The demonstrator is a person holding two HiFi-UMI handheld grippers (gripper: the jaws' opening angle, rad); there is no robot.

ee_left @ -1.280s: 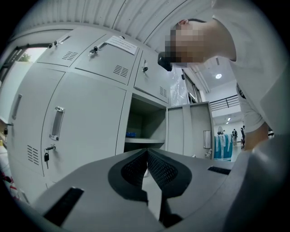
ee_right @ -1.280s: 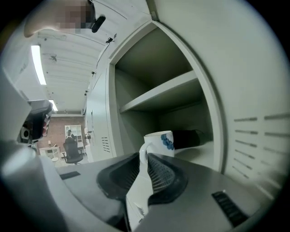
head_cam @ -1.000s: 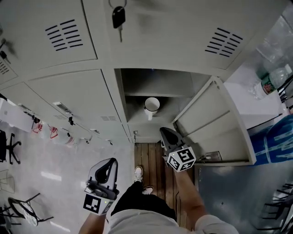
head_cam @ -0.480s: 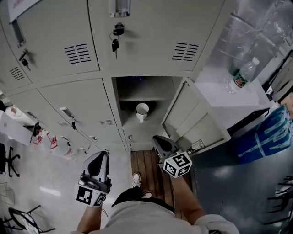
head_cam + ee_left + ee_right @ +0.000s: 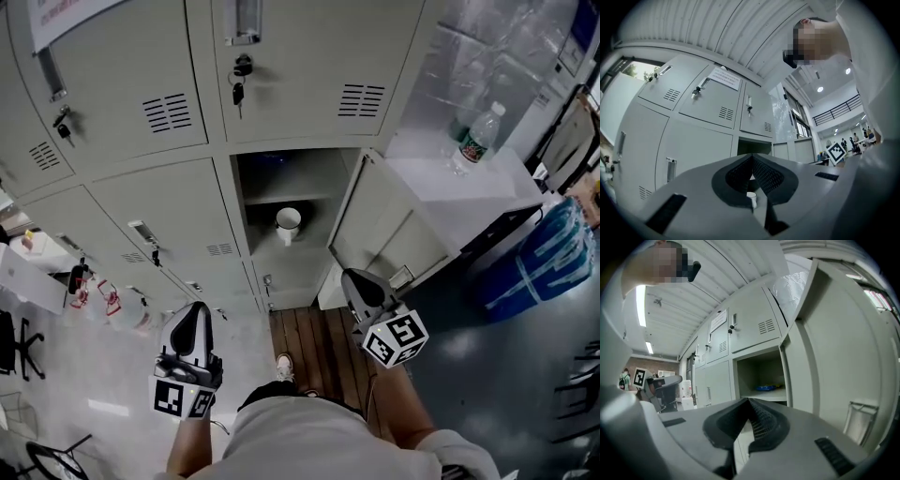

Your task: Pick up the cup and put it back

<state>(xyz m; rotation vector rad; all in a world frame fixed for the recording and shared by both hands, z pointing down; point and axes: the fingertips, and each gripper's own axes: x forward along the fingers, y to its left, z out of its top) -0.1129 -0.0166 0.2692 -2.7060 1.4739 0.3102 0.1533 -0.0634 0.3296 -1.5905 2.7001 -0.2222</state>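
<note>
**Inside the open locker, a cup stood alone while both grippers hung shut**

Straight ahead of the person, in a wall of pale grey lockers, one locker (image 5: 246, 183) stood open with its door (image 5: 380, 225) swung out to the right. A white cup (image 5: 288, 221) stood upright on the lower level of that locker, beneath a shelf (image 5: 281, 199), with nothing touching it. On the shelf, the right gripper view showed a small blue thing (image 5: 764, 387) that was too small to identify.

Both tools were held low, well short of the locker. The left hand-held gripper (image 5: 194, 312) pointed towards the lockers with its jaws together at the tips and nothing between them. In its own view the cup appeared far off through the gap below the tips. The right hand-held gripper (image 5: 356, 281) hung just in front of the open door. Its jaws were fully closed and empty, and it was aimed at the open locker.

A bunch of keys (image 5: 237, 89) hung from the lock of the locker above the open one. To the right, a plastic bottle (image 5: 473, 139) stood on a white surface (image 5: 450, 192). A strip of wooden floor (image 5: 314, 337) ran from the locker base towards the person's feet.
</note>
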